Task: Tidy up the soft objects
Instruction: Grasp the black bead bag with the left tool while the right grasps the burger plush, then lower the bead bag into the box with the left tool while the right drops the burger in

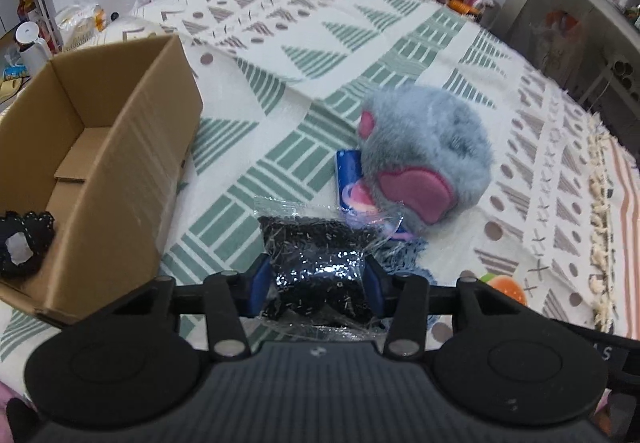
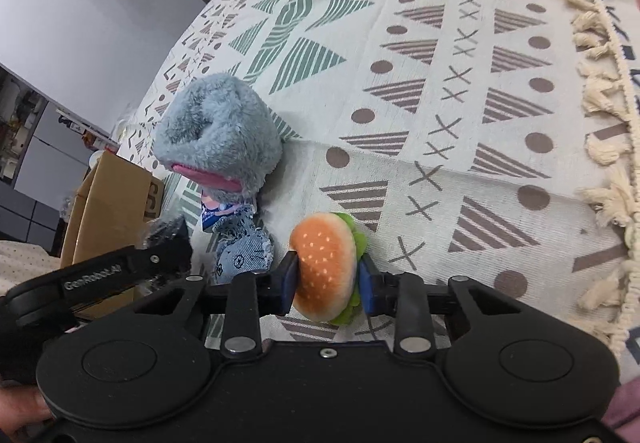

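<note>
We see a patterned cloth spread over what looks like a bed, and everything sits on it. Largest on it is the open cardboard box, standing at ten o'clock from the left gripper in the left wrist view, with a black fabric piece already inside its near end. Next in size is the grey plush toy, at one o'clock from those jaws, lying partly over a blue printed packet.

The left jaws are closed partway on a clear bag of black material, pads pressing both its sides; the bag's long axis runs away from us, toward twelve.

The right gripper has its jaws pinched on a small plush hamburger, which stands on edge between the pads. A small blue fabric toy lies at ten o'clock from it.

We judge the box to be the goal: it lies close beside the left hand, and farther off, beyond the left gripper at nine o'clock, from the right. So the bag has the shorter trip, and the burger must cross over.
</note>
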The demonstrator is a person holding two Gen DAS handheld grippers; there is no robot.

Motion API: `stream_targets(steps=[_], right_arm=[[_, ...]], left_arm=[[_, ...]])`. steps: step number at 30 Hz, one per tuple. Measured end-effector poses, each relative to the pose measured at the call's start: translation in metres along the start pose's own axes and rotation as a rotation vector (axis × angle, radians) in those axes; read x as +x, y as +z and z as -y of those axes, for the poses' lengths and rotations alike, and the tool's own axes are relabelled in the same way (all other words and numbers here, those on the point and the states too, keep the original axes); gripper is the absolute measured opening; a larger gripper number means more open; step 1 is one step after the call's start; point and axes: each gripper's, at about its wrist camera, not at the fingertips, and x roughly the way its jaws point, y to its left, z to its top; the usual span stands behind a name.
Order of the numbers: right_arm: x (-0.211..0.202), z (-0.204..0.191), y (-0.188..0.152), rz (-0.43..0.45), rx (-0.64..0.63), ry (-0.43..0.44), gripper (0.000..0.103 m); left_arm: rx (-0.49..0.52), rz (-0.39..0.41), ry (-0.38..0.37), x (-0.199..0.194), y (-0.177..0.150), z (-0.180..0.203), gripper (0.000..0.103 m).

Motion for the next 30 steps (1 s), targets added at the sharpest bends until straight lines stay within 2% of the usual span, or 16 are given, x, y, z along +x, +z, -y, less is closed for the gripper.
stream_targets(steps=[8, 11, 18, 30], right_arm=[[-0.019, -0.006, -0.004, 0.057, -0.016, -0.05, 0.031], [-0.023, -0.012, -0.003, 0.074, -0.019, -0.069, 0.031], [-0.053, -0.041, -0.002, 0.152, -0.069, -0.053, 0.031], [-0.071, -0.099, -0.005, 0.195, -0.13, -0.027, 0.031]], left_arm=[[-0.014, 0.073, -0.06, -0.031, 0.003, -0.008, 0.047], [-0.012, 0.088, -0.06, -0.036, 0.004, -0.011, 0.047], [-0.032, 0.133, -0.07, -0.056, 0.006, -0.026, 0.047], [-0.102, 0.187, -0.123, -0.087, 0.014, -0.06, 0.047]])
